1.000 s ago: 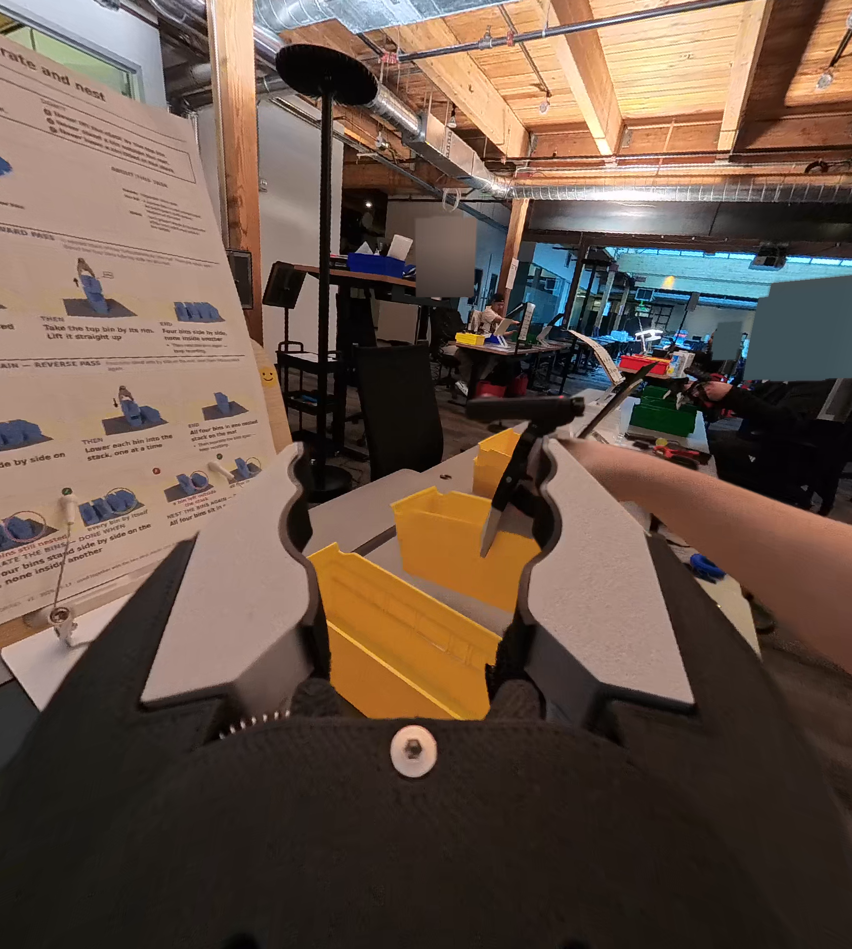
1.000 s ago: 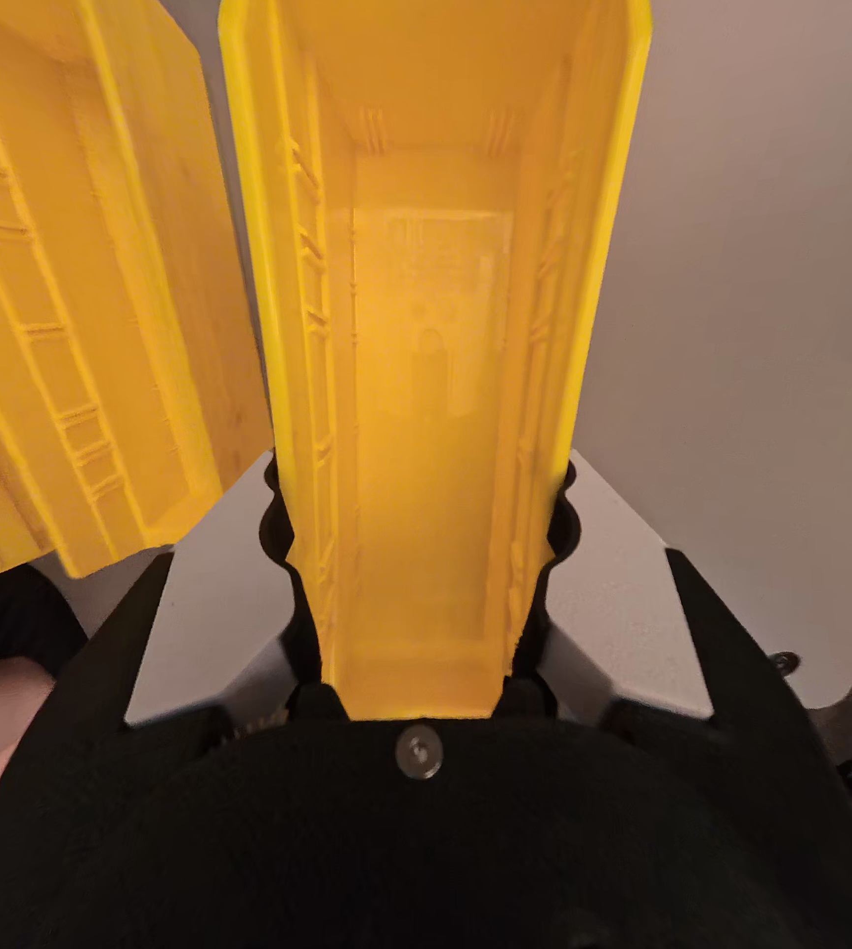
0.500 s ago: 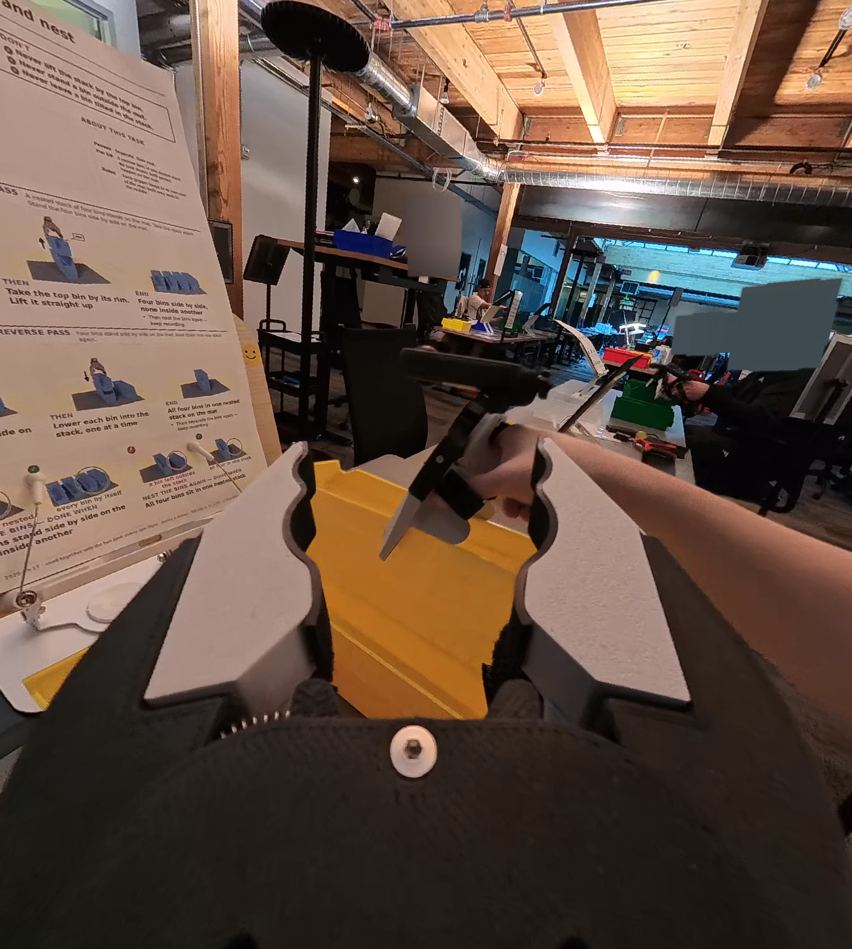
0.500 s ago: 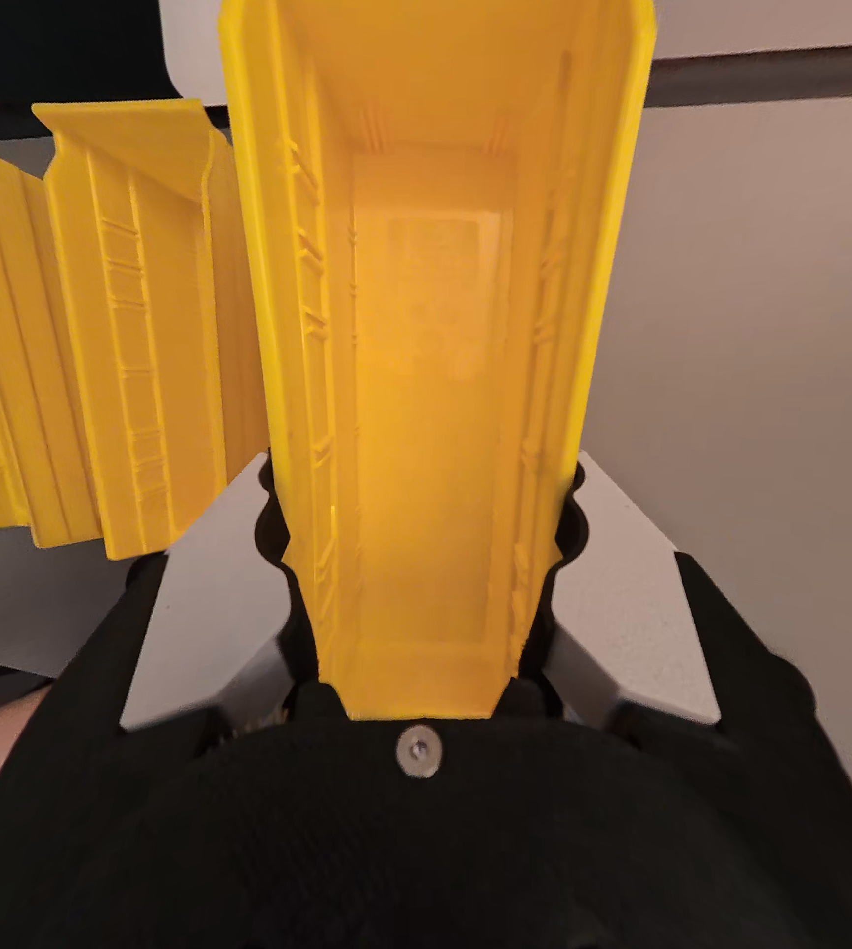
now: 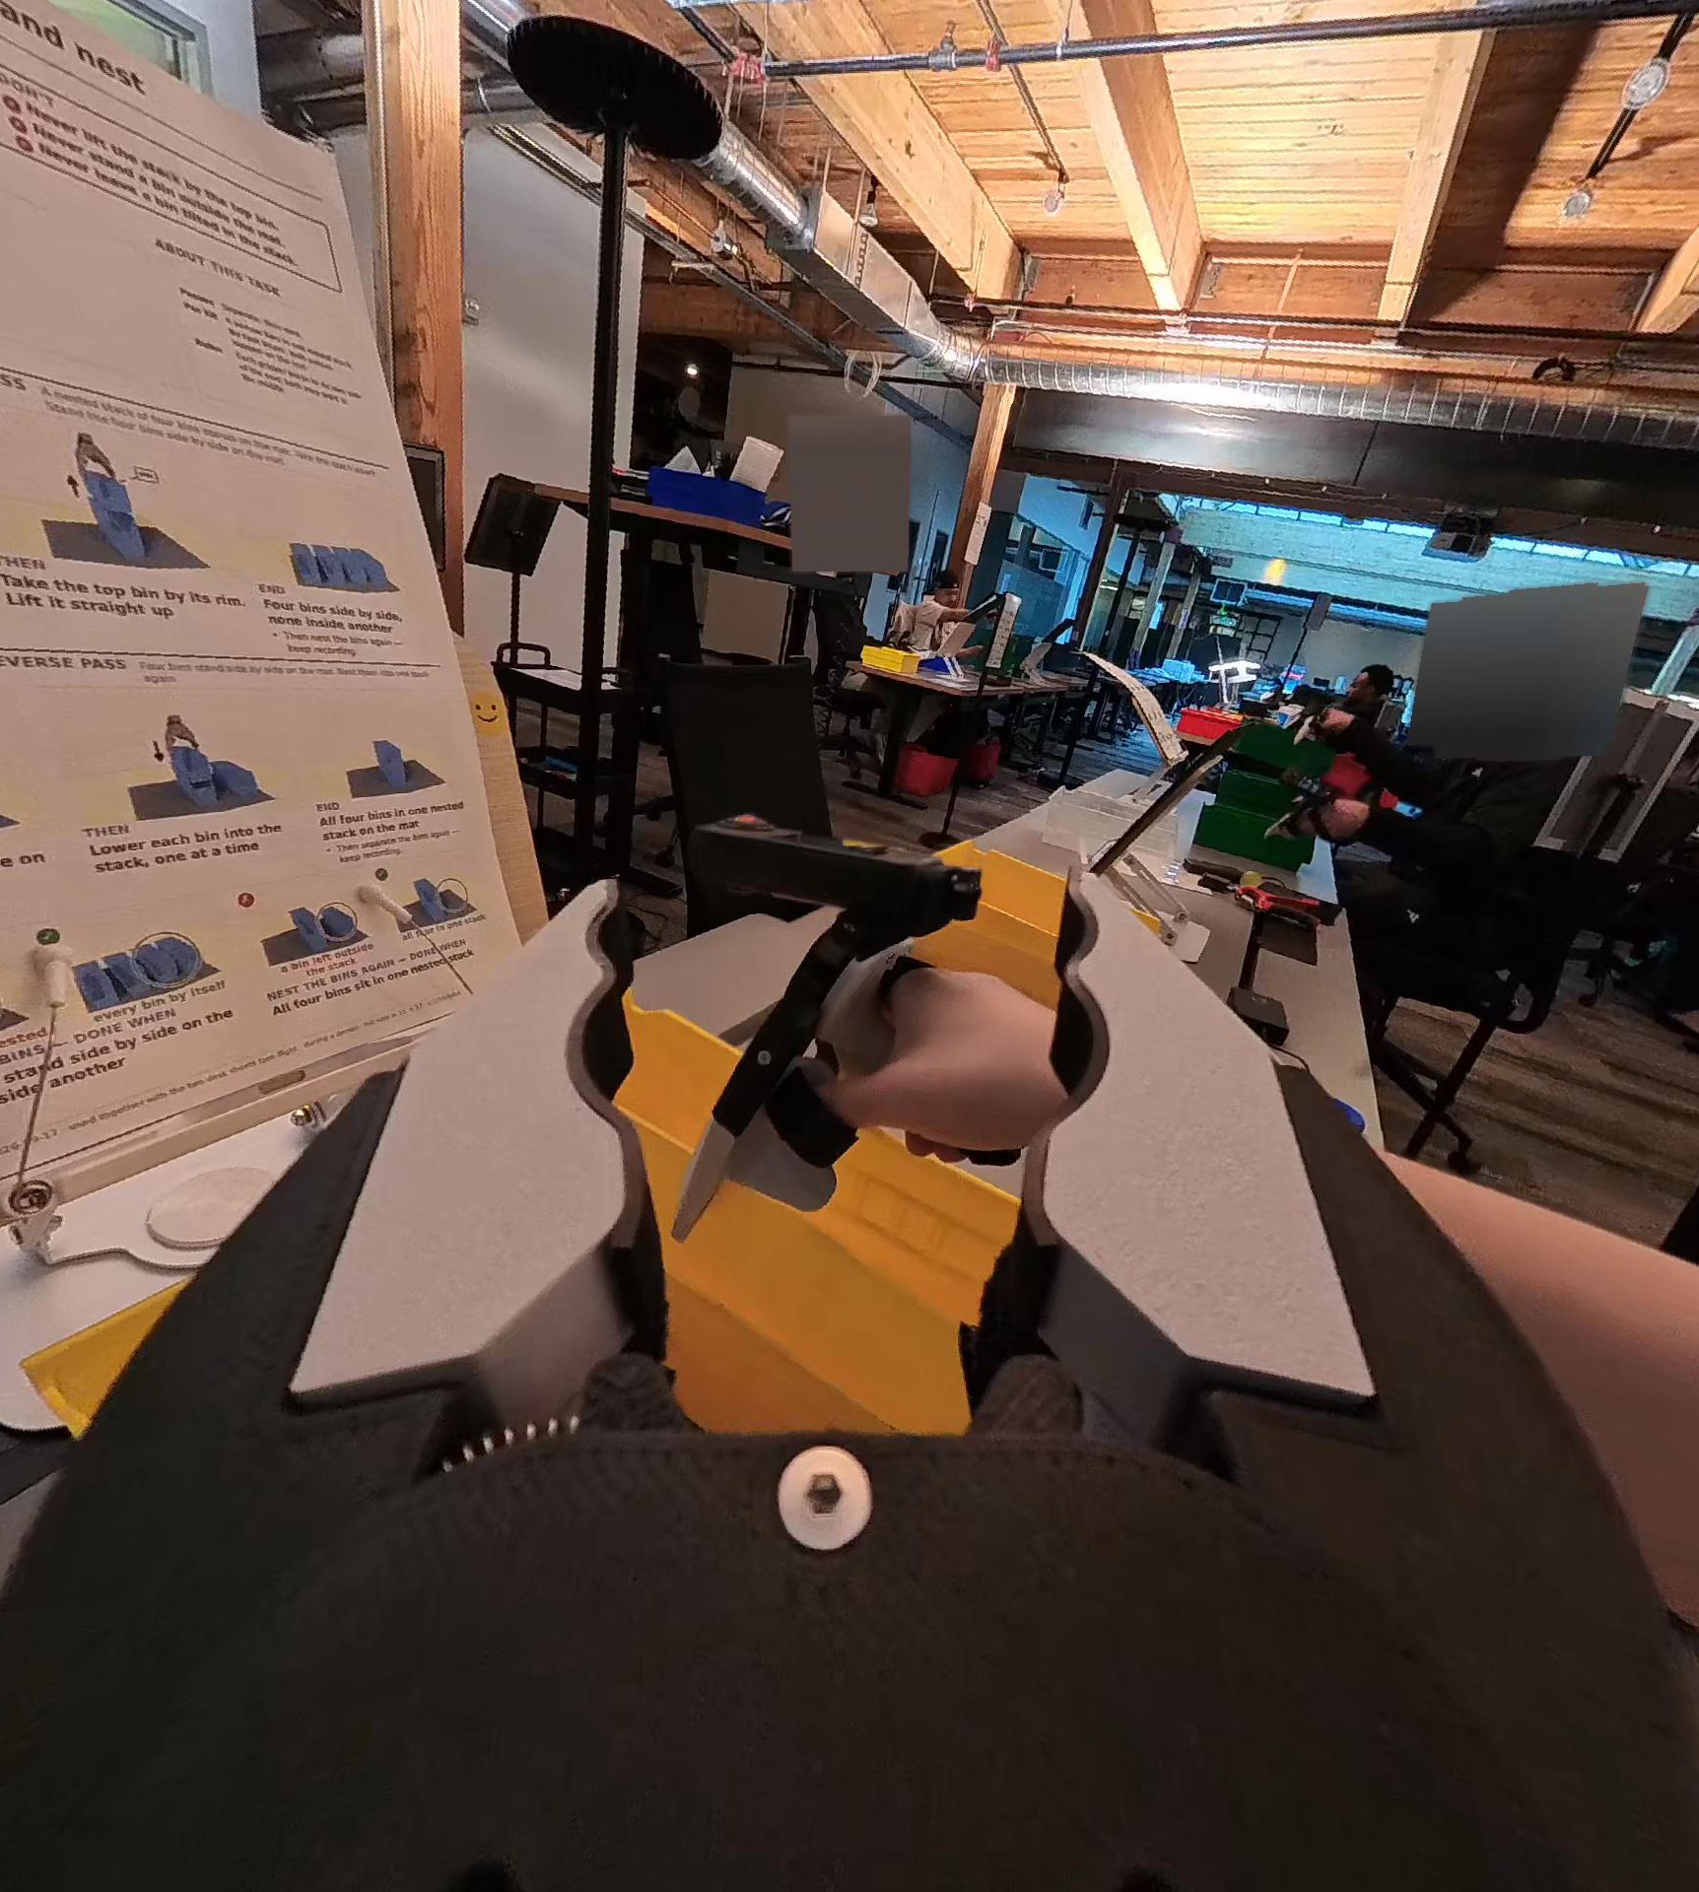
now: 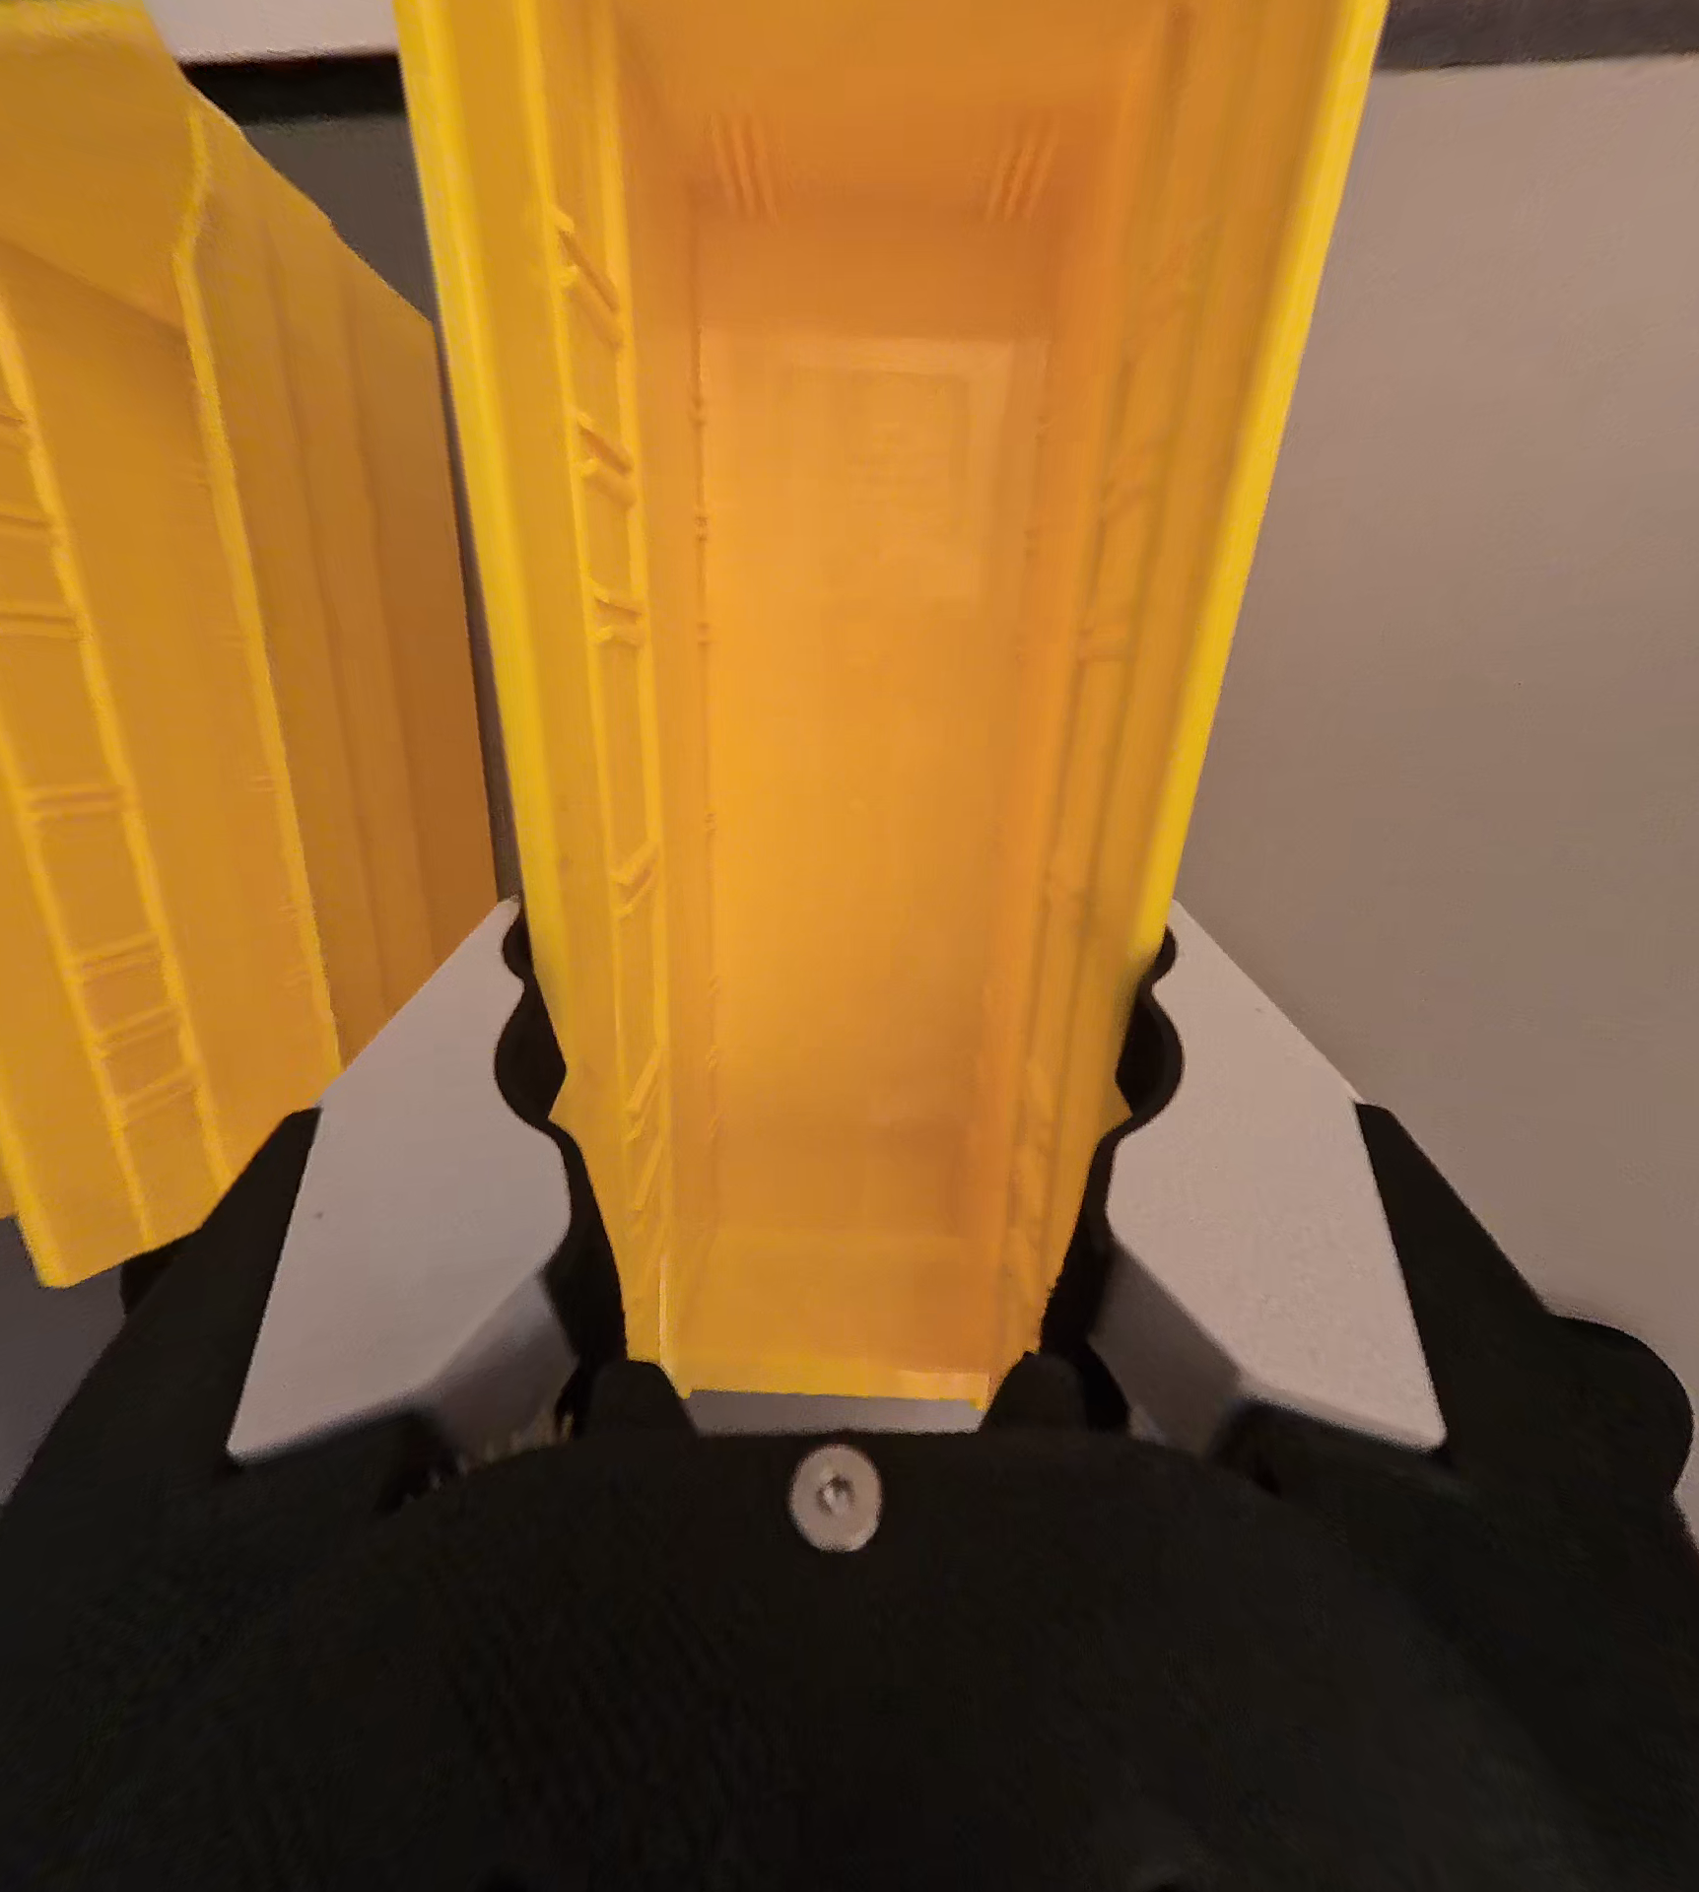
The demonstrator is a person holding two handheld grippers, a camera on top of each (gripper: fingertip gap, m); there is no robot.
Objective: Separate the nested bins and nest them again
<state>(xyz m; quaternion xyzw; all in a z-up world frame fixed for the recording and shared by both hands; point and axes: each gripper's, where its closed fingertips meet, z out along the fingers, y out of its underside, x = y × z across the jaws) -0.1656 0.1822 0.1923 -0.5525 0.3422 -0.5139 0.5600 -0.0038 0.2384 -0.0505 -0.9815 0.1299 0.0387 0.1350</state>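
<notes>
Right wrist view: right claw clamping yellow bin, more bins just left.

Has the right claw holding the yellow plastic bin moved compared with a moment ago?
Yes. In the left wrist view, the right claw has come closer and lower against the fixed instruction poster, with its yellow plastic bin.

Left wrist view: ceiling lamps glowing warm beyond fingers, daylight showing far ahead, fisheye bending edges. Right wrist view: dimmer, yellow bin between fingers smearing with motion blur, translucent walls glowing orange
</notes>
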